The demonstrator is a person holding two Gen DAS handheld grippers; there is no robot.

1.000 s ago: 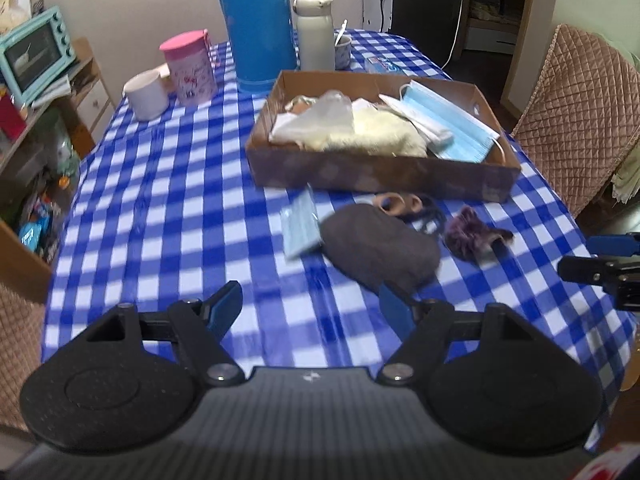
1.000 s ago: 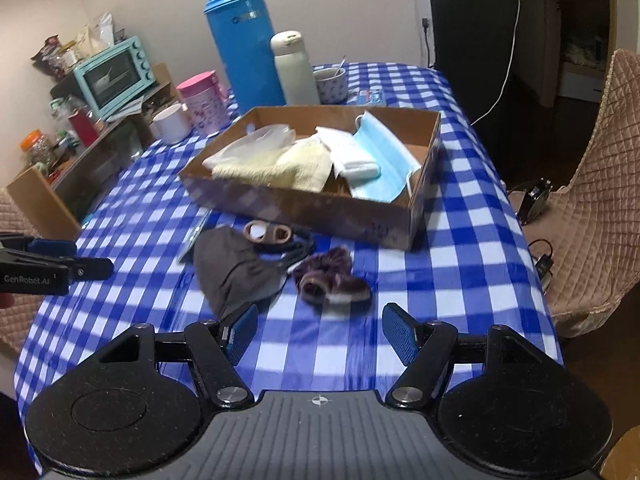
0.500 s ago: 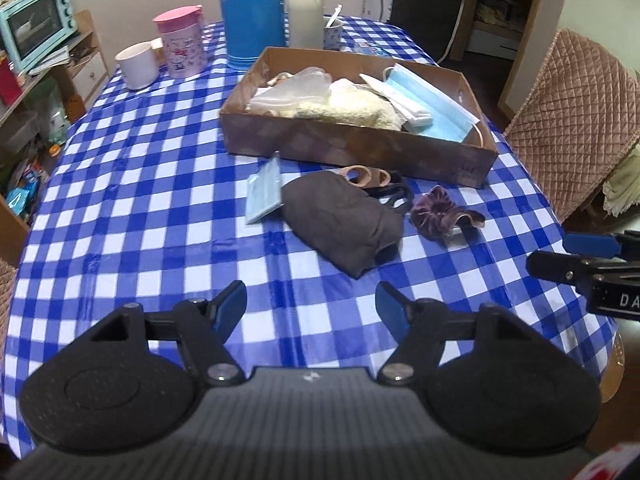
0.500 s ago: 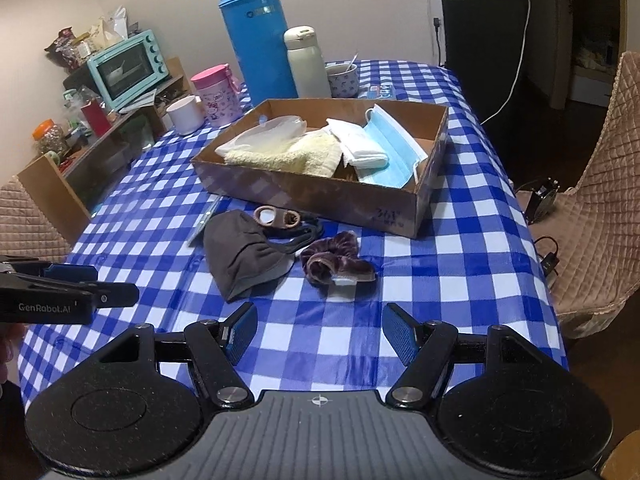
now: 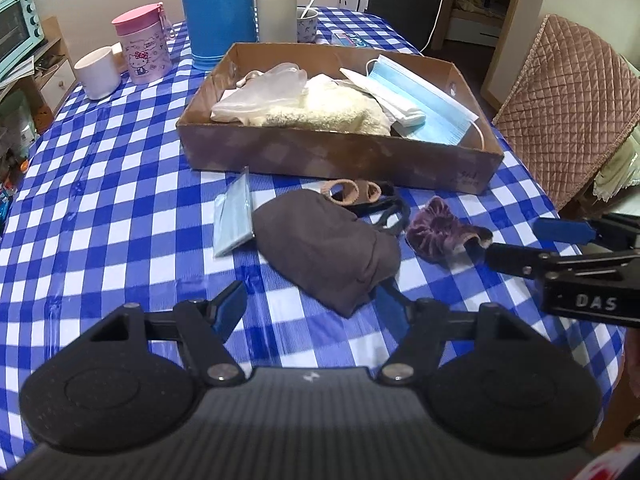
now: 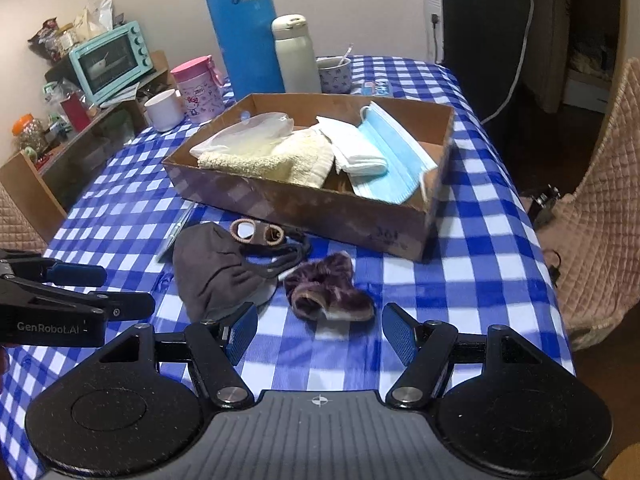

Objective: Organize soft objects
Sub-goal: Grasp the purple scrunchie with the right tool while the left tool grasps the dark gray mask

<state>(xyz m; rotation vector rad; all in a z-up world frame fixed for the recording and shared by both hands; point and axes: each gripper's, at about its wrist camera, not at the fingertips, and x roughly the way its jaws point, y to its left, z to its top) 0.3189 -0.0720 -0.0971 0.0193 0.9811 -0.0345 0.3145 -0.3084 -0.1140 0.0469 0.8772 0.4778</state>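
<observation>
Blue-and-white checked cloth (image 5: 120, 184) is seen to cover the table on which all items are laid. At the far left a white mug (image 5: 98, 73) and a pink lidded cup (image 5: 145, 43) are noted, with a tall blue flask (image 5: 218, 8) and a cream bottle (image 5: 276, 2) standing behind the cardboard tray (image 5: 332, 156). Inside the tray a clear plastic bag (image 5: 264, 92), a pale yellow towel (image 5: 324, 110), a folded white cloth (image 5: 400, 110) and a blue face mask (image 5: 420, 100) are found lying together.

On the cloth in front of the tray, from left to right, a flat packaged mask (image 5: 234, 216), a brown fabric mask (image 5: 324, 248), a tan band (image 5: 354, 192) touching the brown mask's far edge, and a purple scrunchie (image 5: 438, 232) are recorded.

The left gripper (image 5: 312, 308) is held above the near part of the table with its jaws spread apart and nothing clamped; the brown fabric mask lies just ahead of it, its near corner close by the right fingertip.

The right gripper (image 6: 320, 330) is likewise found spread wide and empty. The purple scrunchie (image 6: 326, 286) lies just ahead of the gap between its fingers, not touched by either. In the left wrist view this gripper's lower finger (image 5: 516, 258) is seen close beside the scrunchie; contact cannot be determined.
</observation>
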